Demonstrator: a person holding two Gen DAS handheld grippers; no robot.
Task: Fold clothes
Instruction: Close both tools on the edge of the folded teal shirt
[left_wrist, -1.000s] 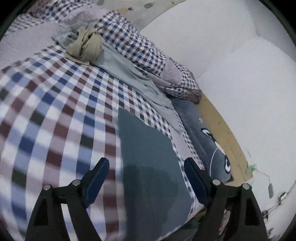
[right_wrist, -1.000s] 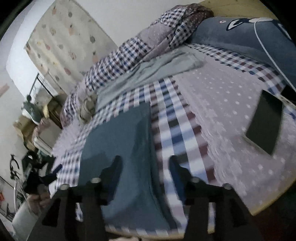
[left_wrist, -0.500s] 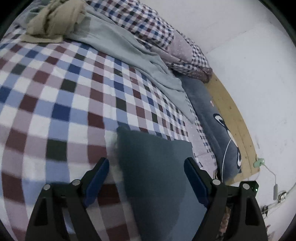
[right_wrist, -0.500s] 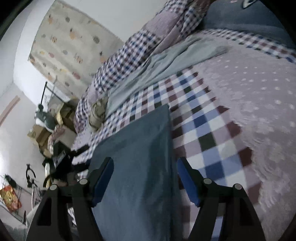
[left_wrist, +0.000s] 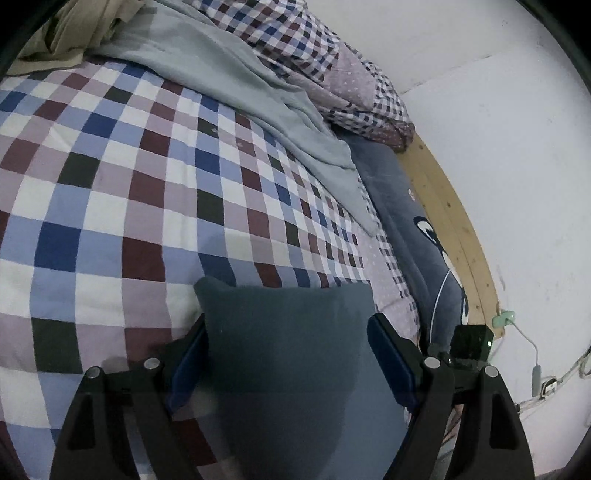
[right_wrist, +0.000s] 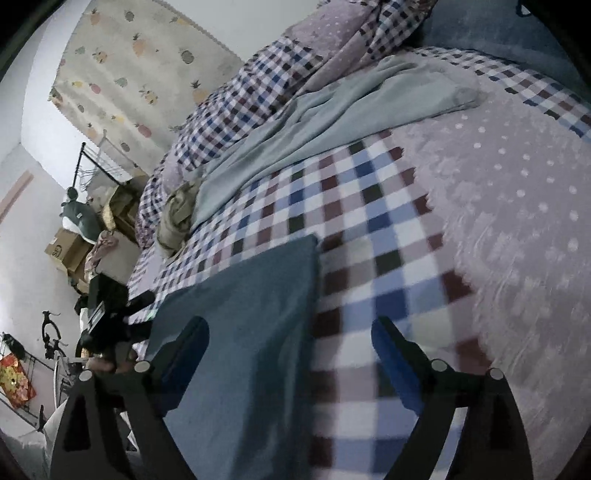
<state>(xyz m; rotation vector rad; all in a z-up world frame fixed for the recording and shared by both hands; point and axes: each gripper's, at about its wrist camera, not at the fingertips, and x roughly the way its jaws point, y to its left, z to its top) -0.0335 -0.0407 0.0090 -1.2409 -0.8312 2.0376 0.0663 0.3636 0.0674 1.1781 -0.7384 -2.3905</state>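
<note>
The right gripper (right_wrist: 290, 354) hangs low over the bed with its blue-padded fingers (right_wrist: 391, 350) spread wide, nothing between them but cloth below; a flat teal garment (right_wrist: 243, 317) lies on the checked bedspread (right_wrist: 369, 229), its near part under the left finger, its far corner squared off; beyond it a pale grey-green garment (right_wrist: 332, 122) sprawls across the bed, with a crumpled khaki piece (right_wrist: 177, 214) at its left end; a checked quilt (right_wrist: 258, 85) is heaped behind; a fruit-print curtain (right_wrist: 140, 74) hangs on the far wall; cardboard boxes (right_wrist: 70, 247) sit at the left.
</note>
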